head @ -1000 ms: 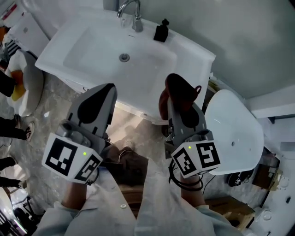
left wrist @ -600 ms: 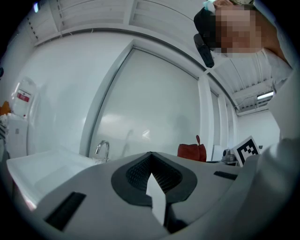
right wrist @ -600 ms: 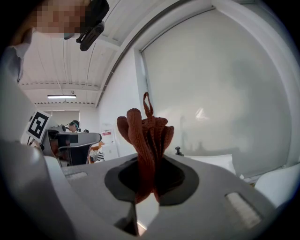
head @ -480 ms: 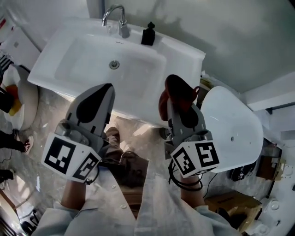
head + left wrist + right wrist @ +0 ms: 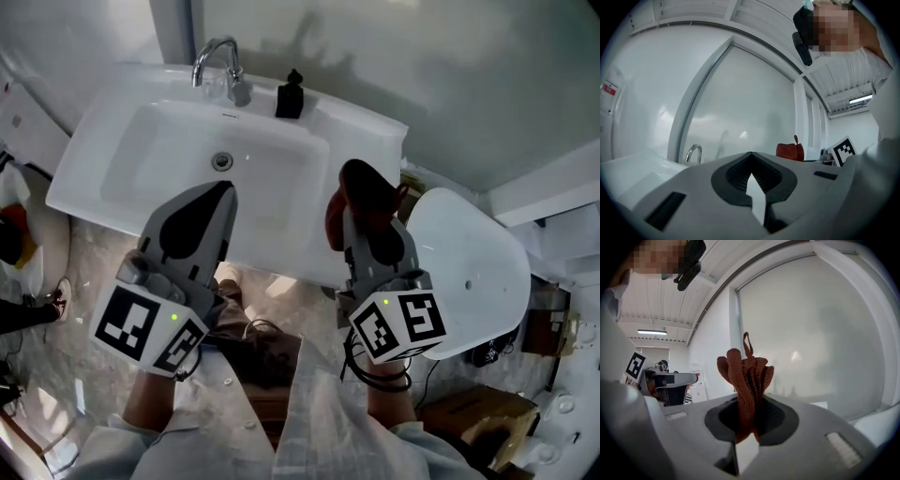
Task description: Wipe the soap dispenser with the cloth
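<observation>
The black soap dispenser (image 5: 289,97) stands on the back ledge of the white sink (image 5: 366,131), just right of the chrome faucet (image 5: 220,70). Both grippers hover in front of the sink's near edge, well short of the dispenser. My right gripper (image 5: 349,208) is shut on a bunched red-brown cloth (image 5: 366,192), which sticks up out of the jaws in the right gripper view as cloth (image 5: 747,376) above the gripper (image 5: 749,414). My left gripper (image 5: 221,190) is shut with nothing in it, as the left gripper (image 5: 751,158) shows; past it I see the cloth (image 5: 790,151) and faucet (image 5: 693,152).
A white rounded toilet lid (image 5: 469,272) lies right of the sink, close to my right gripper. A cardboard box (image 5: 469,412) sits on the floor at the bottom right. A person's shoe (image 5: 61,295) shows at the left edge. A plain wall rises behind the sink.
The sink and dispenser have slid left and lower in the head view, so they sit closer to the gripper tips. Both grippers keep the same pose and grip.
</observation>
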A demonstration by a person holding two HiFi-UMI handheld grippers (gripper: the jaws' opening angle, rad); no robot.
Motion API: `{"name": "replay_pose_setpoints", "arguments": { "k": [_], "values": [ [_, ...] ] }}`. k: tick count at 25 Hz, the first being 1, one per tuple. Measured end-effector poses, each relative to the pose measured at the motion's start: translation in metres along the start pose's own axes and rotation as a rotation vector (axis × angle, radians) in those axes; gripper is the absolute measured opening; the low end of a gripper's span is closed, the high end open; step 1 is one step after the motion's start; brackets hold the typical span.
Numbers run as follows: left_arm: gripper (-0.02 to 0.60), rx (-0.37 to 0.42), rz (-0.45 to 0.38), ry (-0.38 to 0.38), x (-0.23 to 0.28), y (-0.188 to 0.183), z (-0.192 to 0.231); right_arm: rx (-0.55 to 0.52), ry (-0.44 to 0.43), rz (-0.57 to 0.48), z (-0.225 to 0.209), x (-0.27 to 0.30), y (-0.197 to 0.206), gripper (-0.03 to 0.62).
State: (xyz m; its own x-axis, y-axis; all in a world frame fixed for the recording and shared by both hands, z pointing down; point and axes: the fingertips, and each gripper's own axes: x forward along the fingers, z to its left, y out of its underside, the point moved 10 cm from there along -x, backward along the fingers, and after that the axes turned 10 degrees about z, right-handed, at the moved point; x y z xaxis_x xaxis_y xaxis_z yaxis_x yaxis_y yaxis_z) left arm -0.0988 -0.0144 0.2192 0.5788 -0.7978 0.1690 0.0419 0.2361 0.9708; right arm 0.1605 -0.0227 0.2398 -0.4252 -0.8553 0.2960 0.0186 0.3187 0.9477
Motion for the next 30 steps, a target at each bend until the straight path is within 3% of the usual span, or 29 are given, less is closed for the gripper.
{"name": "replay_pose_setpoints", "arguments": {
  "k": [15,30],
  "values": [
    [-0.003,-0.037,0.04,0.059,0.055,-0.015,0.109,-0.021,0.113,0.028,-0.007,0.123,-0.033,0.055],
    [-0.003,-0.043,0.092,0.172,0.099,-0.01,0.177,-0.081,0.283,0.11,-0.046,0.234,-0.045,0.055]
  ]
}}
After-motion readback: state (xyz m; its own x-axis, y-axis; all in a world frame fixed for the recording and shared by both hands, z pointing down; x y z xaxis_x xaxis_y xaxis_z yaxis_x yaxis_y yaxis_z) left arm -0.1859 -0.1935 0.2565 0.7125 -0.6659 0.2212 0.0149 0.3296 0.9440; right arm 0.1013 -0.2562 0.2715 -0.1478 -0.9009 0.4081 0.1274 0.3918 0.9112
